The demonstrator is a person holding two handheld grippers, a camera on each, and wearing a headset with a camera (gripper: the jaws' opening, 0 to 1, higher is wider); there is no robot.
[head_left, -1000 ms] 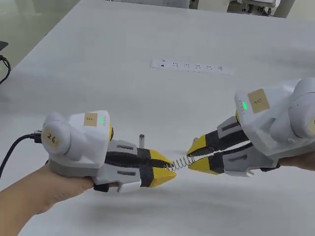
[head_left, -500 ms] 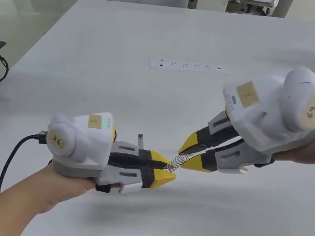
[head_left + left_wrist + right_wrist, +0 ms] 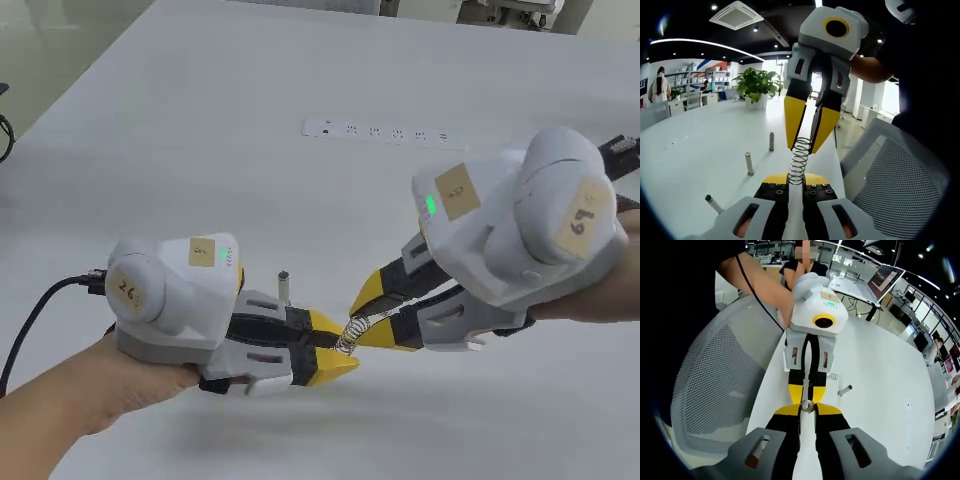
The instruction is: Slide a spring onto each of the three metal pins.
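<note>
Work surface: a white table (image 3: 200, 120), matte and flat.

Item 1: I see a white power strip (image 3: 385, 131) lying flat on the table toward its far side, sockets facing up.

Item 2: in the left gripper view I count three metal pins standing in a row on the table top.
- The nearest pin (image 3: 713, 203) is bare and appears tilted in this fisheye view.
- The middle pin (image 3: 748, 163) is bare and upright.
- The farthest pin (image 3: 771, 134) carries a spring (image 3: 771, 144) coiled around it.

In the head view I can confirm one upright pin (image 3: 284, 285), well apart from the power strip.
</note>
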